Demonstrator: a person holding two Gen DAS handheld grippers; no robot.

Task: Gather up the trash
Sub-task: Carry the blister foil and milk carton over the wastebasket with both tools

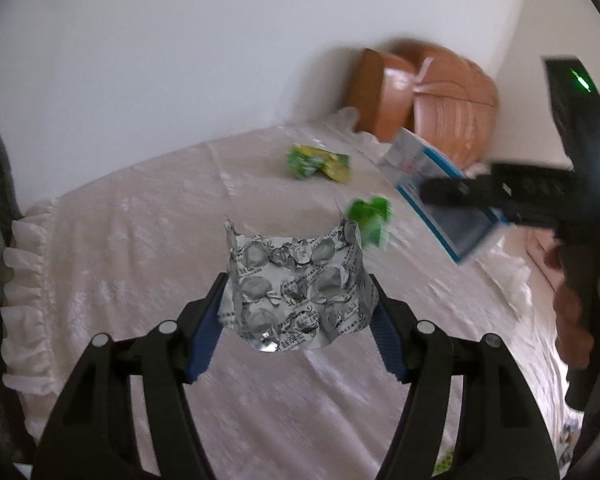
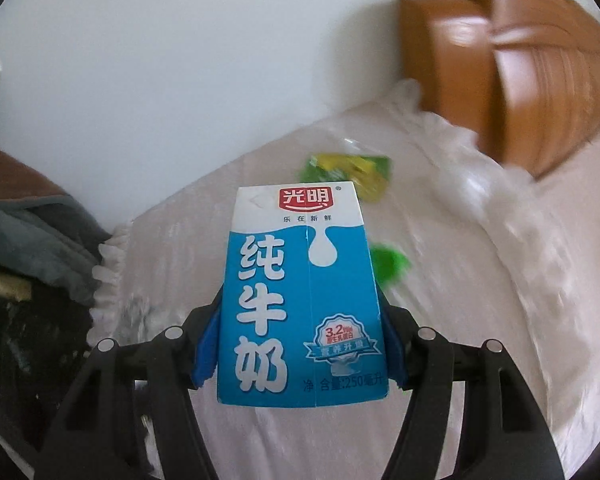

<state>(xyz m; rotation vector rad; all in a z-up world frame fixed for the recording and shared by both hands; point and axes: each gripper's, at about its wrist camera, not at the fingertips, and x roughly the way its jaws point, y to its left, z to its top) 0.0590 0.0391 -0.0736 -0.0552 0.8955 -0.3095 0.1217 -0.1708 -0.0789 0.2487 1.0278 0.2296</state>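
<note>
Both my tools are full — left gripper [image 1: 296,312] clamps the foil blister sheet [image 1: 296,292], right gripper [image 2: 300,340] the milk carton [image 2: 300,300] — while green wrappers [image 1: 320,162] lie ahead, nearer my right.

Crumpled foil blister sheet [image 1: 296,292], blue-white milk carton [image 2: 304,300], green wrappers [image 1: 320,162]

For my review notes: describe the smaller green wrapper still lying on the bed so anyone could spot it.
On the white ruffled bedspread, look just beyond the silver foil blister sheet. The small plain green crumpled wrapper lies there, nearer than the green-and-yellow snack packet, and shows no yellow.
</note>
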